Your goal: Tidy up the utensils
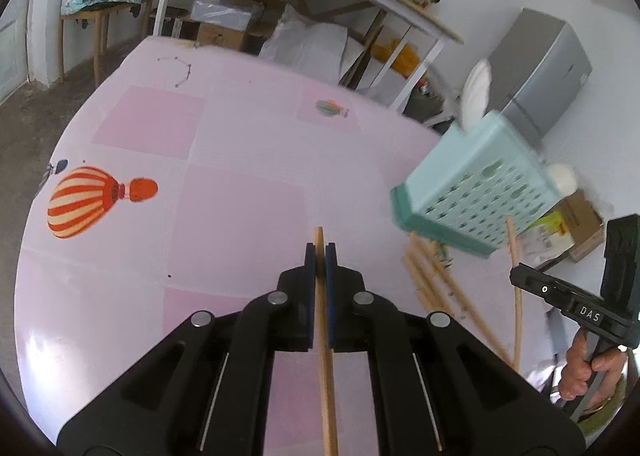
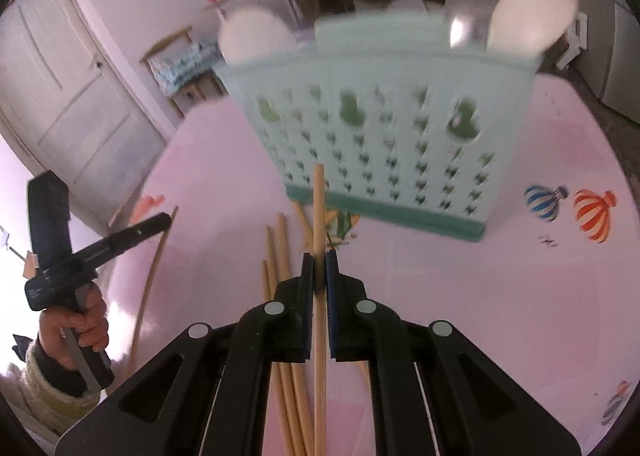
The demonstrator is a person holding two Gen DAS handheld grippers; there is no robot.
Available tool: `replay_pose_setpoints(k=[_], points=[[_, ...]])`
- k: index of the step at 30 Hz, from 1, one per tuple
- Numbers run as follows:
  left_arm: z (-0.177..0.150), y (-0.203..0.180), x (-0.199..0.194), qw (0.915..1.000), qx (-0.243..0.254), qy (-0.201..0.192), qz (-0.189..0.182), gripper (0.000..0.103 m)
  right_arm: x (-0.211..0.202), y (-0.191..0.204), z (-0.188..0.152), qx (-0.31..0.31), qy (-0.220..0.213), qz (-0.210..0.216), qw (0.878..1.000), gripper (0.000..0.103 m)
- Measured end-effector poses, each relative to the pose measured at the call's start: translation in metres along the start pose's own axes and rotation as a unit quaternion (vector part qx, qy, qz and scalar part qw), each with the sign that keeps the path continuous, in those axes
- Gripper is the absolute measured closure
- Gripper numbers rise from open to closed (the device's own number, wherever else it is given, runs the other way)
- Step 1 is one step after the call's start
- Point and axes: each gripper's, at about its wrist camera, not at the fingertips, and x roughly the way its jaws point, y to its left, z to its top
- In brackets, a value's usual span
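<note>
- My left gripper point(image 1: 319, 252) fills the bottom of its frame, clenched on one wooden chopstick point(image 1: 325, 376) that runs up between the pads.
- My right gripper point(image 2: 319, 260) sits low in its frame and likewise pinches a chopstick point(image 2: 319, 208).
- The pink table point(image 1: 240, 184) spreads behind.
- The mint utensil basket point(image 2: 384, 124) stands upper centre, blurred, white spoons point(image 2: 528, 12) sticking out.
- Loose chopsticks point(image 2: 286, 268) lie before the basket, left of centre.

Left gripper point(image 1: 320, 256) angled downward, jaws clamped on a thin stick; right gripper point(image 2: 319, 262) likewise tilted down, jaws pinched on another. Each handle wrapped by a bare hand point(image 1: 580, 368), the left one's point(image 2: 76, 324) wrist in a knitted cuff
</note>
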Motion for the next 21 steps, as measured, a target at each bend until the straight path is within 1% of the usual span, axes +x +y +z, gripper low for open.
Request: replay_pose_setpoints(k=[4,7,8,13,17,20,21], points=[[0.008,-0.005,-0.026,0.9992,-0.005,-0.020,-0.033,0.101,-0.036,0.002,0.005,0.001,-0.050,0.008,0.999,0.097],[0.015,-0.013,-0.047,0.9979,0.000,-0.038,-0.052,0.101,-0.063,0.004,0.010,0.003,-0.095,0.014,0.995,0.097],[0.017,-0.017,-0.054,0.9972,0.003,-0.044,-0.060,0.101,-0.074,0.004,0.011,0.005,-0.113,0.018,0.993,0.097],[0.028,-0.044,-0.091,0.9924,0.033,-0.077,-0.089,0.101,-0.100,-0.002,0.012,0.019,-0.164,0.034,0.986,0.097],[0.041,-0.075,-0.115,0.9850,0.066,-0.115,-0.110,0.103,-0.114,-0.008,0.010,0.027,-0.195,0.040,0.980,0.097],[0.053,-0.104,-0.122,0.9773,0.101,-0.144,-0.119,0.103,-0.119,-0.014,0.007,0.030,-0.208,0.041,0.977,0.097],[0.056,-0.110,-0.121,0.9759,0.110,-0.147,-0.119,0.103,-0.121,-0.017,0.006,0.033,-0.211,0.039,0.976,0.097]])
